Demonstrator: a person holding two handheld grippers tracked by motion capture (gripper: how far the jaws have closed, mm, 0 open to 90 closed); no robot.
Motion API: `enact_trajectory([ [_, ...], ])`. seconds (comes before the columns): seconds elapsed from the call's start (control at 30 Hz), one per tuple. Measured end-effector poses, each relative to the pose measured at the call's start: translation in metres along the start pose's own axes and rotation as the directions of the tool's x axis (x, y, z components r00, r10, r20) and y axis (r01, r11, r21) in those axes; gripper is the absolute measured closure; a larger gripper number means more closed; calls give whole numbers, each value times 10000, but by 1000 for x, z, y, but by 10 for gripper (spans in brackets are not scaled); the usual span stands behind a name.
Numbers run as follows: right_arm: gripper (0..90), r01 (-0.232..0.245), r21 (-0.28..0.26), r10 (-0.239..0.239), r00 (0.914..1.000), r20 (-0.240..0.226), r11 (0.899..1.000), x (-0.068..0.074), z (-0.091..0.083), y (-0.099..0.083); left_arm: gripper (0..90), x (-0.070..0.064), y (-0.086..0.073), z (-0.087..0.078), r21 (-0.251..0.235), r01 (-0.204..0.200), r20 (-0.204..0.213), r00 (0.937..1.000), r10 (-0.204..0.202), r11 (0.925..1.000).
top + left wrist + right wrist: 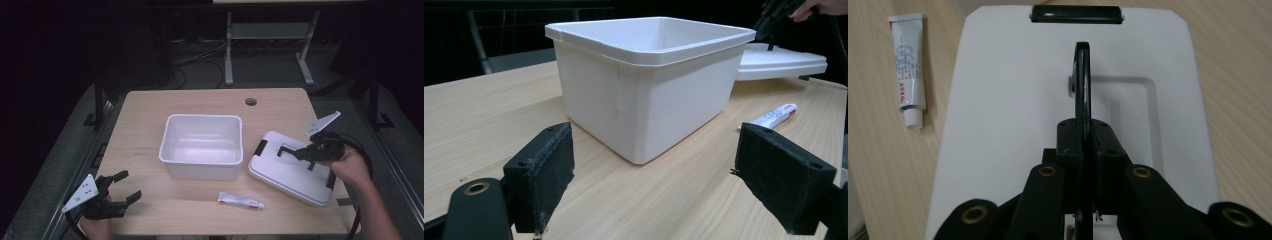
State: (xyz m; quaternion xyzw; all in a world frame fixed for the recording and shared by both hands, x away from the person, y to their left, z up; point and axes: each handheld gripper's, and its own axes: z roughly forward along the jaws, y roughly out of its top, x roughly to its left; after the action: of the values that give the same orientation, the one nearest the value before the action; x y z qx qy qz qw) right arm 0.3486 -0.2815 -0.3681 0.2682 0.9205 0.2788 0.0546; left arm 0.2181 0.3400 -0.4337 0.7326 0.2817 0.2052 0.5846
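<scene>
A white lid (pixel 285 170) lies flat on the right of the wooden table, with black clips (pixel 1075 13) at its ends. My right gripper (pixel 312 150) is shut on the lid's thin black centre handle (pixel 1082 85), which stands upright between the jaws (pixel 1083 145). An open white bin (pixel 200 171) sits mid-table, with nothing visible inside. A small white tube (pixel 241 200) lies in front of the bin. My left gripper (pixel 127 185) hovers open at the front left, pointing at the bin (pixel 649 100), with nothing between its pads (pixel 656 185).
A round cable hole (pixel 251 101) is near the table's far edge. In the left gripper view the tube (pixel 774 116) lies right of the bin and the lid (pixel 784 62) lies behind it. A metal table frame (pixel 228 50) stands on the floor beyond.
</scene>
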Motion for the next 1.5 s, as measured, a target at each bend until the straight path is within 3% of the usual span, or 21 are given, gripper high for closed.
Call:
enact_trajectory([
  [0.2,839,-125,65,125,9999,-25,9999,-2,13,-4,157,0,0,0,30,21,-5,10000,-21,10000],
  [0.77,838,-313,135,313,9995,65,9994,-5,29,-8,157,0,0,0,15,16,-23,10000,-16,10000],
  [1.5,804,-284,8,284,9996,35,9996,1,33,-13,157,0,0,0,-7,-4,-6,10000,4,10000],
])
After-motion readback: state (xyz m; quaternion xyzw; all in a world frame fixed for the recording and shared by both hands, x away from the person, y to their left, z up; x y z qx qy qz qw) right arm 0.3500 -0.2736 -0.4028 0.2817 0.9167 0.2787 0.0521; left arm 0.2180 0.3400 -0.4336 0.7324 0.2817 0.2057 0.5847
